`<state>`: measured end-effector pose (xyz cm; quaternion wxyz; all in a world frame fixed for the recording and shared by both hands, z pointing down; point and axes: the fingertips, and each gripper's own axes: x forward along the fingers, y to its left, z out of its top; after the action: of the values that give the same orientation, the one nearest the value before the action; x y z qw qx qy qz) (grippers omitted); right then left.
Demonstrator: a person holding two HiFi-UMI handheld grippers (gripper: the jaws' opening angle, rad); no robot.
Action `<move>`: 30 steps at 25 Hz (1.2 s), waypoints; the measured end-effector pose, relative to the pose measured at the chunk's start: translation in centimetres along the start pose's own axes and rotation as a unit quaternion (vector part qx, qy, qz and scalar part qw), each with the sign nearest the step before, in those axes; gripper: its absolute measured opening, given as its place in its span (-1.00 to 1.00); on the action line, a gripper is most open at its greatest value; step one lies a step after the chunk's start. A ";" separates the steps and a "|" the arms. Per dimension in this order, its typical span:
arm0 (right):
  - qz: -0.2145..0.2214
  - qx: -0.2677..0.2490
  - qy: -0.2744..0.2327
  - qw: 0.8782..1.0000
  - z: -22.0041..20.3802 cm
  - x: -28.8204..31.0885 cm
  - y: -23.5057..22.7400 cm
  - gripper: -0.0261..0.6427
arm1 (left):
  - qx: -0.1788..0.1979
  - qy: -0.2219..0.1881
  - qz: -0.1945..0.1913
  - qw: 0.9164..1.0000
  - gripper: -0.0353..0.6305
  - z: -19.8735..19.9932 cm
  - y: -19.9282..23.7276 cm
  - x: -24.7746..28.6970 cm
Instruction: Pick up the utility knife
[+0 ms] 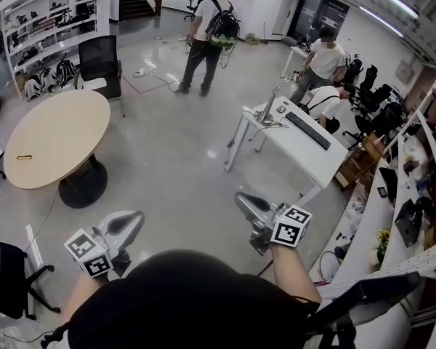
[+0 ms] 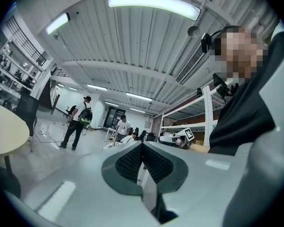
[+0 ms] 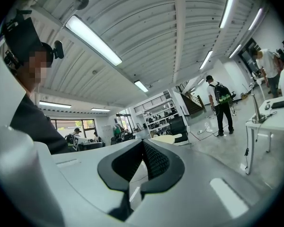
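The left tongs (image 1: 133,219) and right tongs (image 1: 244,201) are both pressed together, empty (held level above the floor (image 1: 174,144)).

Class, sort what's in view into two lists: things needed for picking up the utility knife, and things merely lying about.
Job: small yellow-and-black object, probably the utility knife; round beige table under it; left hand-held gripper; right hand-held gripper.
Lying about: black keyboard; white desk; black office chair.

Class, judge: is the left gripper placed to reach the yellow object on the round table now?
Probably not yet. The left gripper, jaws shut, is near the person, and floor lies between it and the round table bearing the yellow object. Nothing blocks the path; walking over is needed.
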<state>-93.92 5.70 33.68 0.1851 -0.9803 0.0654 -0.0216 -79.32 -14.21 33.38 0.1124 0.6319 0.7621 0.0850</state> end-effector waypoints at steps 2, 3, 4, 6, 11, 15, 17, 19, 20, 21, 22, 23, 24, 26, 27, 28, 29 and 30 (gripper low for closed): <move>-0.003 0.005 -0.002 1.000 0.1 -1.2 -0.8 -0.88 | 0.000 0.006 -0.006 1.000 -0.92 -0.4 -0.8 1.3; -0.004 0.007 -0.003 1.000 0.1 -1.8 -1.2 -0.88 | 0.001 0.008 -0.008 1.000 -0.91 -0.5 -1.2 2.0; -0.006 0.010 -0.005 1.000 0.1 -2.4 -1.7 -0.88 | 0.002 0.011 -0.010 1.000 -0.92 -0.7 -1.5 2.6; -0.010 0.017 -0.009 1.000 0.0 -3.6 -2.6 -0.88 | 0.002 0.017 -0.013 1.000 -0.92 -1.0 -2.2 3.7; -0.021 0.037 -0.019 0.999 -0.6 -5.6 -4.7 -0.88 | 0.001 0.036 -0.022 0.999 -0.91 -2.0 -3.1 5.9; -0.023 0.050 -0.021 0.998 -1.3 -5.4 -5.5 -0.88 | 0.003 0.048 -0.027 0.998 -0.91 -2.2 -2.8 6.7; -0.025 0.051 -0.020 0.998 -1.3 -4.9 -5.8 -0.88 | 0.003 0.048 -0.029 0.998 -0.91 -2.1 -2.2 7.0; -0.028 0.052 -0.019 0.998 -1.2 -4.2 -6.1 -0.88 | 0.000 0.047 -0.032 0.998 -0.91 -1.8 -1.3 7.1; -0.030 0.052 -0.018 0.998 -1.1 -3.7 -6.2 -0.88 | -0.002 0.046 -0.034 0.998 -0.91 -1.7 -0.7 7.1; -0.032 0.051 -0.016 0.998 -1.0 -3.2 -6.3 -0.88 | -0.004 0.046 -0.036 0.998 -0.91 -1.7 -0.1 7.1; -0.035 0.049 -0.015 0.998 -0.9 -2.6 -6.3 -0.88 | -0.006 0.046 -0.039 0.998 -0.91 -1.6 0.6 7.1; -0.039 0.047 -0.015 0.998 -0.8 -2.0 -6.4 -0.88 | -0.008 0.045 -0.043 0.998 -0.91 -1.5 1.4 7.0; -0.044 0.044 -0.015 0.998 -0.6 -1.4 -6.6 -0.88 | -0.009 0.044 -0.048 0.998 -0.91 -1.4 2.2 7.0; -0.056 0.038 -0.017 0.998 0.0 0.2 -6.9 -0.88 | -0.010 0.040 -0.060 0.997 -0.91 -0.9 4.3 7.0; -0.063 0.036 -0.019 0.997 0.3 1.2 -7.1 -0.88 | -0.011 0.038 -0.064 0.997 -0.91 -0.5 5.5 7.0; -0.068 0.034 -0.020 0.997 0.6 2.4 -7.3 -0.88 | -0.011 0.036 -0.068 0.997 -0.91 0.0 6.9 7.0; -0.071 0.033 -0.020 0.997 1.0 3.8 -7.4 -0.88 | -0.012 0.034 -0.071 0.997 -0.92 0.7 8.4 6.9; -0.072 0.031 -0.019 0.997 1.3 5.3 -7.3 -0.88 | -0.012 0.032 -0.075 0.997 -0.91 1.5 10.0 6.8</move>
<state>-87.67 12.19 35.26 0.2145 -0.9765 -0.0098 -0.0185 -70.69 -5.73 34.26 0.1015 0.5689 0.8092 0.1060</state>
